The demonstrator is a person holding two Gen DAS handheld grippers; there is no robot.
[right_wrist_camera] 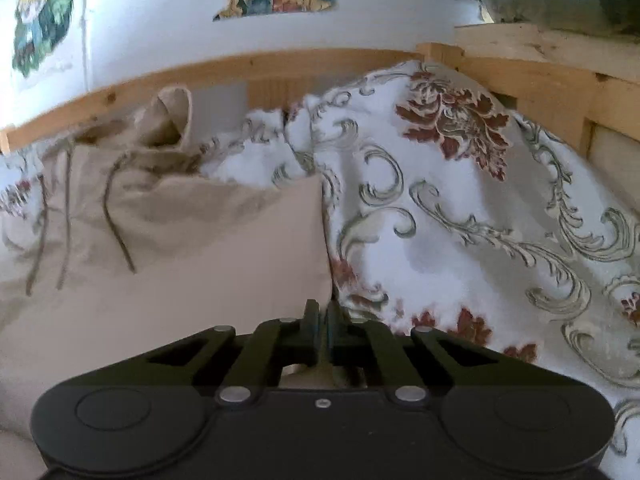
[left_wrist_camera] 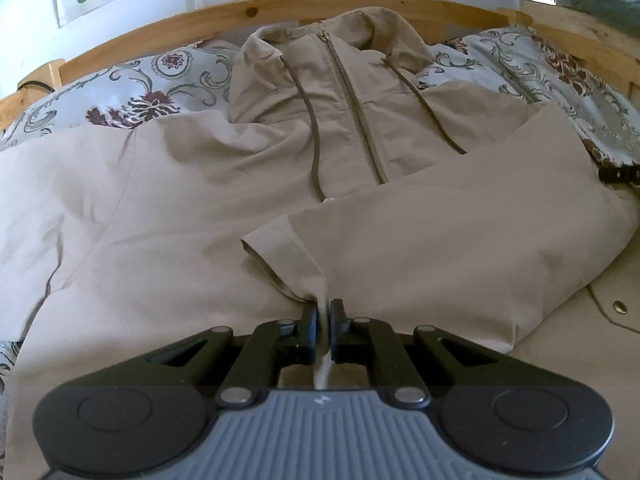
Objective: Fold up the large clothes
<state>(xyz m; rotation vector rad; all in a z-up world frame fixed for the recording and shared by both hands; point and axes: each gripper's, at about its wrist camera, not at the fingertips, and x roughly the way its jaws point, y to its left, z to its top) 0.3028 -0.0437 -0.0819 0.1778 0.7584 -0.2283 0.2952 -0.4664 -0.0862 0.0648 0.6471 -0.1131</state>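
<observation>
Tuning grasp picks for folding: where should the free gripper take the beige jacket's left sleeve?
Take the jacket's left sleeve at its far outer end, coming from the left, low. It lies flat and spread sideways, so the end folds across the zipper.

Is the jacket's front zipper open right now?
No, the zipper on the beige jacket runs closed up to the collar.

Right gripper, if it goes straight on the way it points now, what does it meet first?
Probably the edge of the beige jacket where it borders the floral bedspread; the right gripper points at that boundary, so depth is uncertain.
</observation>
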